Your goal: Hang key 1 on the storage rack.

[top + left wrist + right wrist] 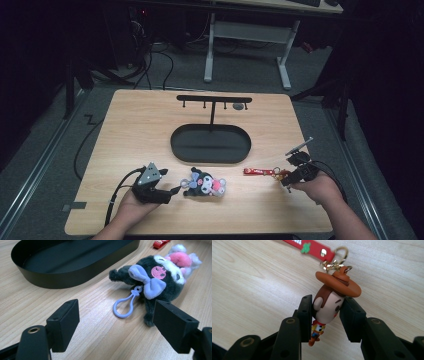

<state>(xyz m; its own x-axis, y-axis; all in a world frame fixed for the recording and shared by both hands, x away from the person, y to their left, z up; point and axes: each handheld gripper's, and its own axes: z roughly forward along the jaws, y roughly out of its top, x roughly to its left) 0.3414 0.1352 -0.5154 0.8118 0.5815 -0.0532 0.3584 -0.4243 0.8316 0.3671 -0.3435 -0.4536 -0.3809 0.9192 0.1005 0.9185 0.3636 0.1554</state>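
Now the right claw [325,312] pinches the cowboy keychain [329,305] by its head, just above the worktop [140,125]. The left claw [116,325] is spread near the plush [160,277]. The rack [214,99] looks bare; hanging both remains.

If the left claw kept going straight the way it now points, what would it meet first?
Probably the plush keychain: the open left claw points at its lilac clip loop, which lies just ahead on the table; the depth is hard to judge.
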